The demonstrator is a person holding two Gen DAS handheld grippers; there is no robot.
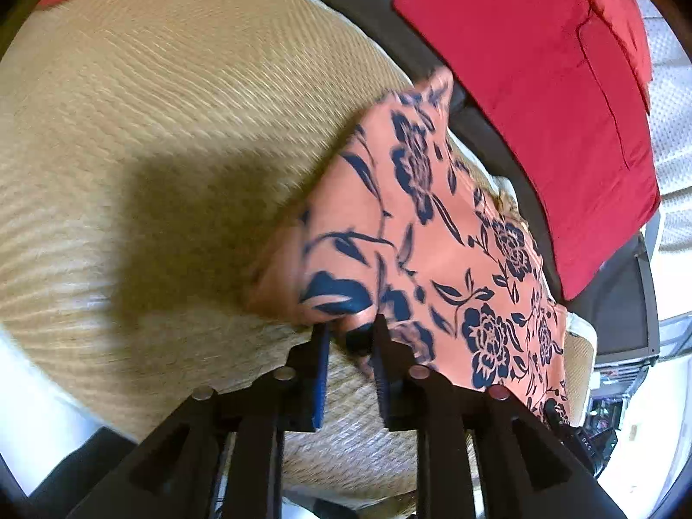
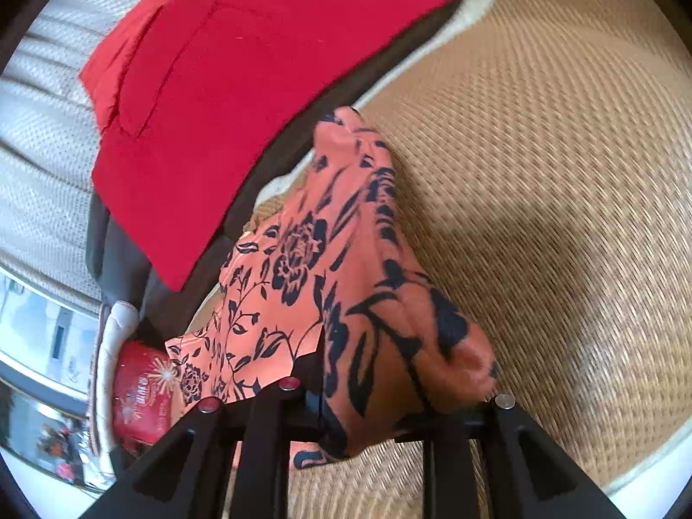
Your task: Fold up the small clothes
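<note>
An orange cloth with a dark blue flower print (image 1: 432, 233) hangs lifted over a woven straw mat (image 1: 151, 129) and casts a shadow on it. My left gripper (image 1: 351, 328) is shut on a bunched edge of it, which sits between the blue pads. In the right wrist view the same cloth (image 2: 302, 268) drapes over my right gripper (image 2: 363, 393) and hides its fingertips. That gripper holds the cloth's other edge. The cloth stretches between the two grippers, and its far corner sags toward the mat (image 2: 562, 173).
A red folded garment (image 1: 540, 108) (image 2: 242, 99) lies on a dark surface beyond the mat. White quilted fabric (image 2: 39, 138) lies behind it. A red printed tin (image 2: 138, 393) stands at the mat's cream-bound edge, low on the left.
</note>
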